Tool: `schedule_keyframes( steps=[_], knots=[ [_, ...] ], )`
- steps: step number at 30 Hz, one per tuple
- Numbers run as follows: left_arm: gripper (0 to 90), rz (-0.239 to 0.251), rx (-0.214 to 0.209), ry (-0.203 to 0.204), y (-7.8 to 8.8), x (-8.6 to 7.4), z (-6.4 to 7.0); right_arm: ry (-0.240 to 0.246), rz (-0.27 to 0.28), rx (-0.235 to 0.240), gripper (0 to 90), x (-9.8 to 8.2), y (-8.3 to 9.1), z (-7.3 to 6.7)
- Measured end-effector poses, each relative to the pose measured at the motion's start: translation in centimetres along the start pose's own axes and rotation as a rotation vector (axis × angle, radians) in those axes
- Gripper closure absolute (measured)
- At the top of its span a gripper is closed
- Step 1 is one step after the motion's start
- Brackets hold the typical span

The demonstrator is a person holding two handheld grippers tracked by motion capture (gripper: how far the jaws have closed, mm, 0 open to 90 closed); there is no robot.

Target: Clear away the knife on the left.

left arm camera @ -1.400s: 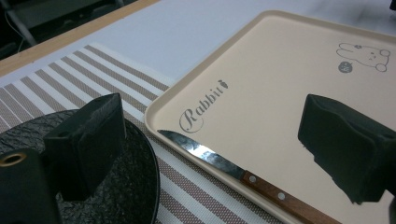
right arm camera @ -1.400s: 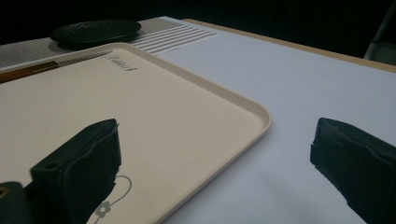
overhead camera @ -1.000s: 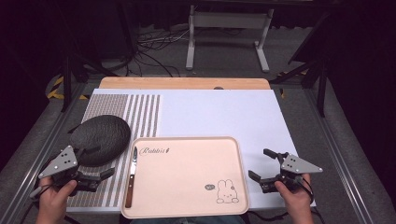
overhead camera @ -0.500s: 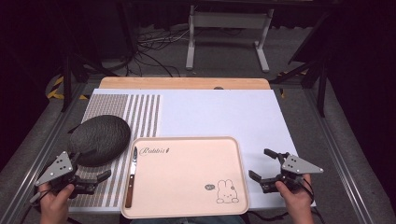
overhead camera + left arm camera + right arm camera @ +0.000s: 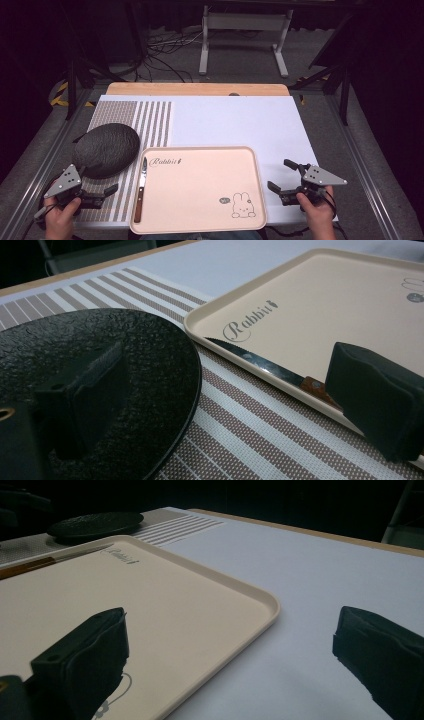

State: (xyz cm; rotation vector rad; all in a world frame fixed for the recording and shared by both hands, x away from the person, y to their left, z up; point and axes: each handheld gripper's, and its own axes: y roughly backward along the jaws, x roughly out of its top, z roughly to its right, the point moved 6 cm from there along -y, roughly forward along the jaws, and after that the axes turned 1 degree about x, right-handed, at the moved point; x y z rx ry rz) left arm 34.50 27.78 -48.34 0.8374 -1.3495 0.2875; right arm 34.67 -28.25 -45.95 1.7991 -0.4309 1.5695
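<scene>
Left hand-held gripper (image 5: 102, 187) lower, knife (image 5: 140, 189) half-hidden.

Left gripper (image 5: 100, 187): drawn back from the dark plate (image 5: 106, 149) towards the table's near edge, jaws apart.
Left hand (image 5: 61, 220): lower at the bottom-left of the high view.

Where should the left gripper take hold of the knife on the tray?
Probably by the wooden handle, coming from above. The knife lies flat along the tray's left rim, handle toward the person, close to the open left gripper.
</scene>
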Motion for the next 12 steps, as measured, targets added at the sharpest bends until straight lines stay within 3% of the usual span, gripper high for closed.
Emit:
schedule_keyframes(
  steps=[12],
  knots=[
    [3.2, 0.011, -0.027, 0.034, 0.07, -0.13, -0.07, -0.016, 0.015, -0.010, 2.2, 0.01, 0.15, 0.18]
  ],
)
